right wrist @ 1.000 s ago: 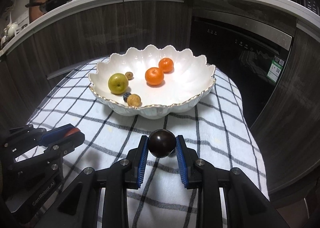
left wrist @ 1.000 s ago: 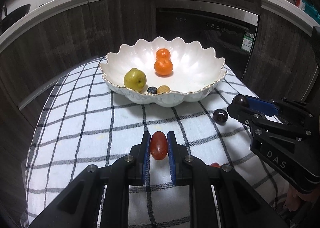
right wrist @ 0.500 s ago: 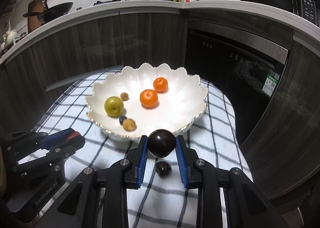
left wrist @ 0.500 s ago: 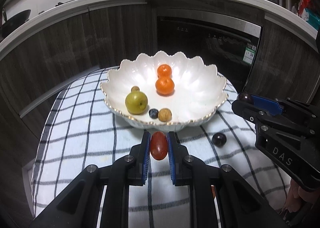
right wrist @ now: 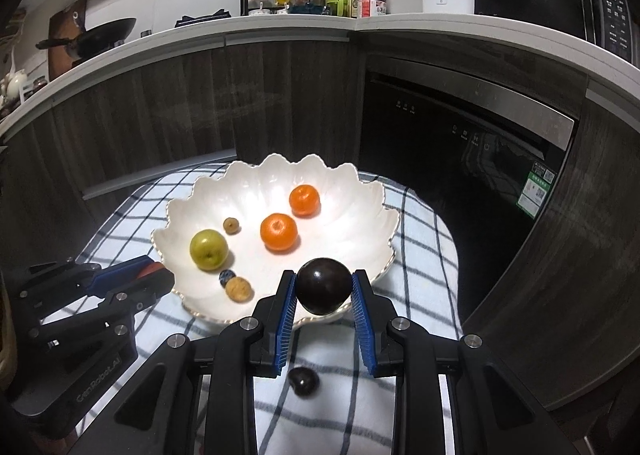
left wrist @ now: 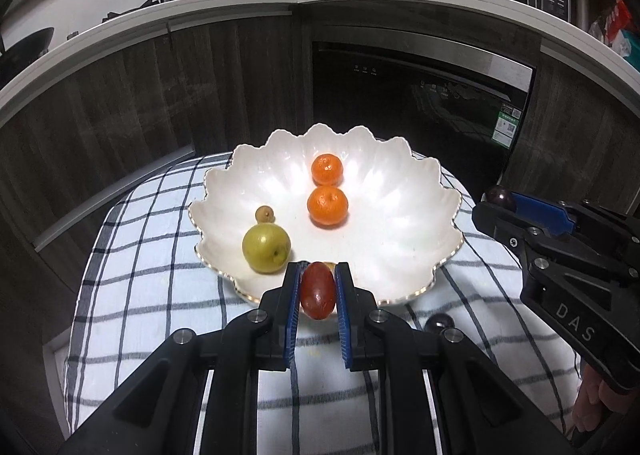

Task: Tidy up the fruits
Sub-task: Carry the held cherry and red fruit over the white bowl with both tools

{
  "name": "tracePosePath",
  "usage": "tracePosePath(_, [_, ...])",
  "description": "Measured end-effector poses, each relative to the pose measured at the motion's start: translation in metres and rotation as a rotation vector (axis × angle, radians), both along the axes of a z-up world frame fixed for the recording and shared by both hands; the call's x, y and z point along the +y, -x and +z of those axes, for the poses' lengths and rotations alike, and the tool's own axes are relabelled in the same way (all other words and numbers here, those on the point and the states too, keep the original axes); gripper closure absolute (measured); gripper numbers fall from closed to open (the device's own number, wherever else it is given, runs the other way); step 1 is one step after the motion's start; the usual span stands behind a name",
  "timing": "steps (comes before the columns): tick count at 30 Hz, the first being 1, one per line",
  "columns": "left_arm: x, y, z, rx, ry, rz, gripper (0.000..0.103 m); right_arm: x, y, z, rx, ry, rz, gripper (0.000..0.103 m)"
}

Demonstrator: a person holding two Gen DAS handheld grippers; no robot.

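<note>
Left gripper [left wrist: 317, 289]: clamped on a red oblong fruit [left wrist: 317, 290], glossy, standing on end between the blue pads, above the near rim of the bowl.
Right gripper [right wrist: 324, 291]: clamped on a dark plum [right wrist: 323, 286], round, near-black, shiny; held above the near right rim of the bowl.
Bowl [right wrist: 352, 191]: white, scalloped like a flower, thin gold edge; sits on the checked cloth.
Mandarins: two, bright orange, dimpled skin. The nearer mandarin [right wrist: 279, 232] lies near the bowl's middle; the farther mandarin [right wrist: 305, 200] just behind it to the right, apart.
Green fruit [right wrist: 209, 249]: yellow-green, round, apple-like, small stem dimple; left part of the bowl.
Small tan fruit [right wrist: 231, 225]: rough skin, just behind the green fruit.
Second tan fruit [right wrist: 238, 289]: near the front rim, touching or nearly touching a blueberry [right wrist: 227, 276].
Loose dark fruit [right wrist: 303, 382]: small, lying on the cloth in front of the bowl, below the right gripper.
Cloth [left wrist: 152, 295]: white with dark grid lines, covering a small table.
Background: dark wood cabinets, white counter [right wrist: 420, 25] with bottles.
</note>
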State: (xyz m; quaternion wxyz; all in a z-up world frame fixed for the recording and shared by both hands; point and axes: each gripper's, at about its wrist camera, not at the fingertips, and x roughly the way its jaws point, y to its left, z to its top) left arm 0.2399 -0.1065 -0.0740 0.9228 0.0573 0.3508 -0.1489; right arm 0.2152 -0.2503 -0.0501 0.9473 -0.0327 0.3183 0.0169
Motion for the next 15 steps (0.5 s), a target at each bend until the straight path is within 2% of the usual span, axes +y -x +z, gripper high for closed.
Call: tracePosePath(15, [-0.006, -0.046, -0.009, 0.024, -0.006, 0.013, 0.085, -0.012, -0.039, -0.001, 0.006, -0.008, -0.028, 0.074])
